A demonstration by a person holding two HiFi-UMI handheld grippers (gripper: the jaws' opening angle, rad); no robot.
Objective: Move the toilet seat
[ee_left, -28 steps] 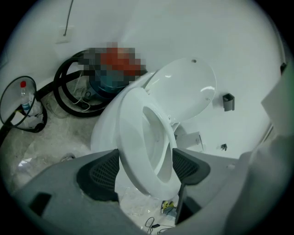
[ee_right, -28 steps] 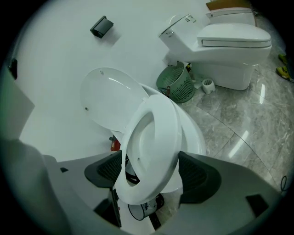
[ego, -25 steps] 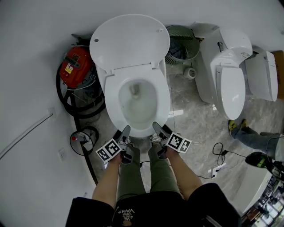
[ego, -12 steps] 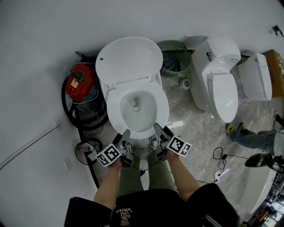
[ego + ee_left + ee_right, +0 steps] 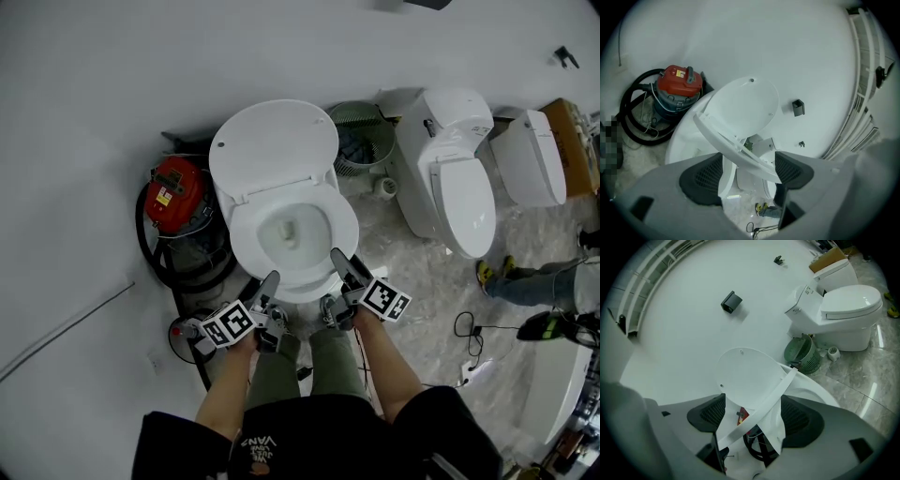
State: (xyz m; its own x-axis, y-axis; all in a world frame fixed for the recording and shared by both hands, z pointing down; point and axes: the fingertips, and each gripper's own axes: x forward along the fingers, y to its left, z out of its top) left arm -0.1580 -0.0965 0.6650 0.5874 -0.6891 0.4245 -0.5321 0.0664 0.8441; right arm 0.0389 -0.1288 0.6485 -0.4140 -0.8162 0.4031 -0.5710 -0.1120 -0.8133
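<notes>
Since the earlier frame both grippers have risen, carrying the near rim of the toilet seat [image 5: 723, 138] up off the bowl [image 5: 292, 234]. The left gripper [image 5: 269, 283] and right gripper [image 5: 337, 262] each clasp that rim between wide-set jaws, and the lid [image 5: 274, 150] stands raised at the far side. As the smooth seat tilts steeper, it could slip free and slam down.

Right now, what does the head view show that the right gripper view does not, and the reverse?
Head view only: the left claw, the person's forearms and the bowl's inside. Right gripper view only: the toilet seat edge-on, lifted off the bowl and gripped in the right claw. Both: the raised lid, the green wastebasket and the neighbouring toilet.
</notes>
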